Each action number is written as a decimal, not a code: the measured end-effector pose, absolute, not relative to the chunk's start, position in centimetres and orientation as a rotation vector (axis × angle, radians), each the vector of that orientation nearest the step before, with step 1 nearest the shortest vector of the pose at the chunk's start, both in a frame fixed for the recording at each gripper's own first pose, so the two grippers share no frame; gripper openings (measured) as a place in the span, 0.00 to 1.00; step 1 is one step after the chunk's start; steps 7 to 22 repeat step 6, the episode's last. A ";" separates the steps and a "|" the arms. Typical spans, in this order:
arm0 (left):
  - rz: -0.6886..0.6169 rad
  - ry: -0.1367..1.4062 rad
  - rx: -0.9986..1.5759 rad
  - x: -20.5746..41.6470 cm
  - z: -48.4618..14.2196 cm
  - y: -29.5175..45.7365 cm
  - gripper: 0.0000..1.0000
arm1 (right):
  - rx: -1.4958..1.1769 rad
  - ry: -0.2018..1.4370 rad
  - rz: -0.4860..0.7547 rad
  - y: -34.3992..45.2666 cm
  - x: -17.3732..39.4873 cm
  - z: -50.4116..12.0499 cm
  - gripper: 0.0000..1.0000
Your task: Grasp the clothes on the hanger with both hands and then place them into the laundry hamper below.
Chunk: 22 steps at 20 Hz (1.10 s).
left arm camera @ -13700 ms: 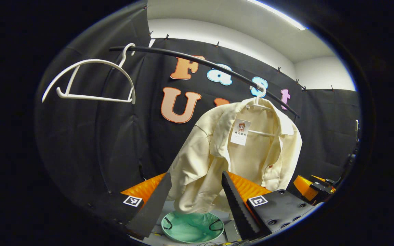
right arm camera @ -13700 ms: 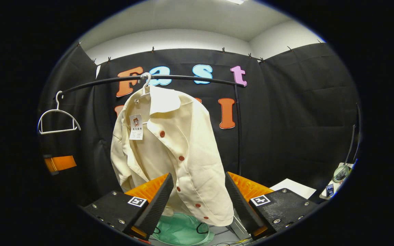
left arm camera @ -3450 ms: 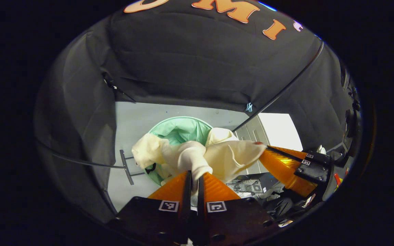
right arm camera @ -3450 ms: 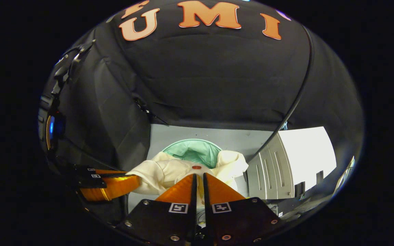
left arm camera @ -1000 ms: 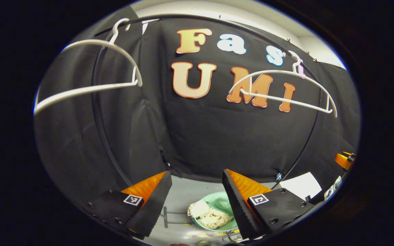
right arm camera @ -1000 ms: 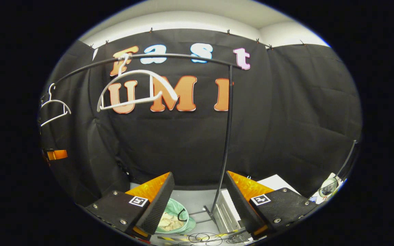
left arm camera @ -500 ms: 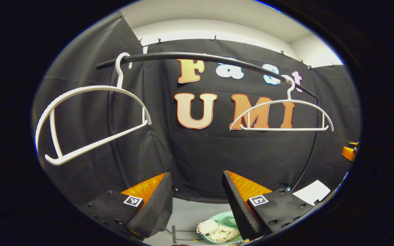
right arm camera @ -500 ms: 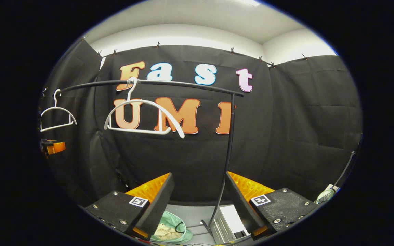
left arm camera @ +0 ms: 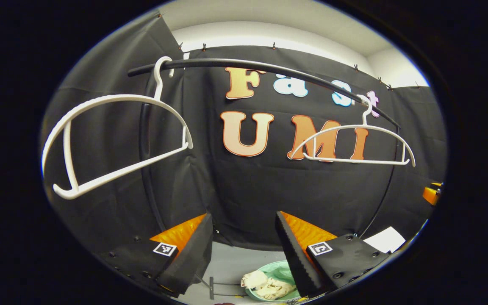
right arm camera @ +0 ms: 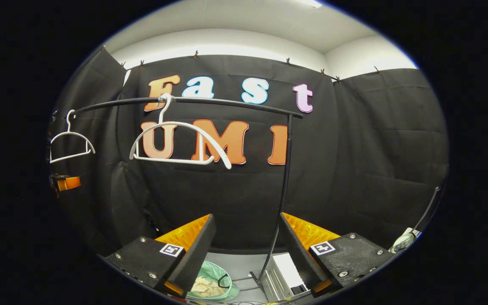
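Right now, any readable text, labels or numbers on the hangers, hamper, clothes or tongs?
No readable words or numbers on any of them.
left tongs and right tongs: square coded markers, patterns, not text.
hangers, hamper, clothes: plain, no print visible; clothes too small to be sure.

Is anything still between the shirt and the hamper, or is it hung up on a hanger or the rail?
Nothing visible is in the way. The shirt lies crumpled inside the hamper on the floor. Both hangers hang bare on the rail, and both grippers are open and empty, well above.
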<state>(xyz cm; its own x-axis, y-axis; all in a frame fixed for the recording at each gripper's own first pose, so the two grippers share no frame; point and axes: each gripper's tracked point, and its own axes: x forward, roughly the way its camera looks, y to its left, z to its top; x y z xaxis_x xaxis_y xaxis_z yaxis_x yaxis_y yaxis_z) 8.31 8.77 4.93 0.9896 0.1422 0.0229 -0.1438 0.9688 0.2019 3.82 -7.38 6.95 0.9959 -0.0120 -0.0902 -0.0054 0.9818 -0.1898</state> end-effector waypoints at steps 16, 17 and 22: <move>0.143 0.001 0.205 8.3 4.3 9.3 1.00 | -0.185 0.091 -0.003 -7.0 3.7 6.6 0.89; 0.143 0.001 0.205 8.3 4.3 9.3 1.00 | -0.185 0.091 -0.003 -7.0 3.7 6.6 0.89; 0.143 0.001 0.205 8.3 4.3 9.3 1.00 | -0.185 0.091 -0.003 -7.0 3.7 6.6 0.89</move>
